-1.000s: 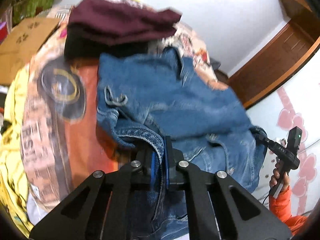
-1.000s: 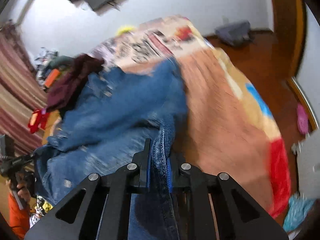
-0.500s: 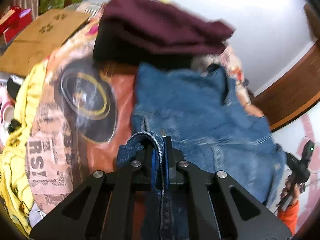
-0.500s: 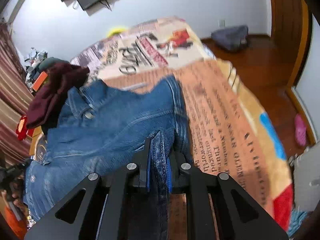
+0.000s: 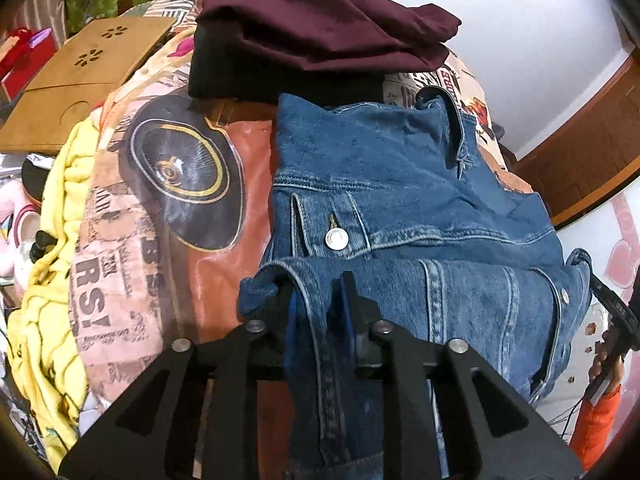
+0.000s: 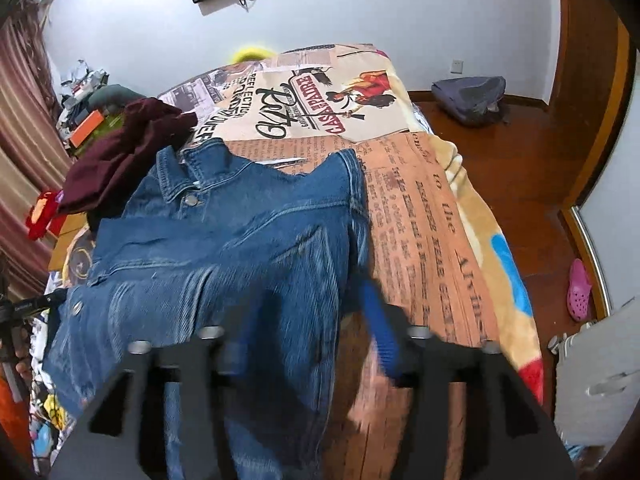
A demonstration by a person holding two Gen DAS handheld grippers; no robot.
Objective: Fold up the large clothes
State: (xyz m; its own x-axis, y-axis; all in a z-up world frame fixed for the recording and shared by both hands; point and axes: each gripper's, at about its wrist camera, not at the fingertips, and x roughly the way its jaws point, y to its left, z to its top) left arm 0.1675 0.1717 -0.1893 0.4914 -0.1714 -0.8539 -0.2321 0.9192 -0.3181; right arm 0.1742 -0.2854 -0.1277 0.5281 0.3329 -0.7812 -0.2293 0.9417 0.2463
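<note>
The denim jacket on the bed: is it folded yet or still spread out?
Partly folded: the denim jacket has its lower part doubled up over the chest; collar still flat.

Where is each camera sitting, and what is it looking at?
Left wrist: sits on the left gripper, looks down over the denim jacket toward the maroon clothes; jaws opening, a denim hem between them.
Right wrist: sits on the right gripper, looks along the bed cover to the wall; jaws opening.
Both show the jacket, maroon clothes and bed cover.
</note>
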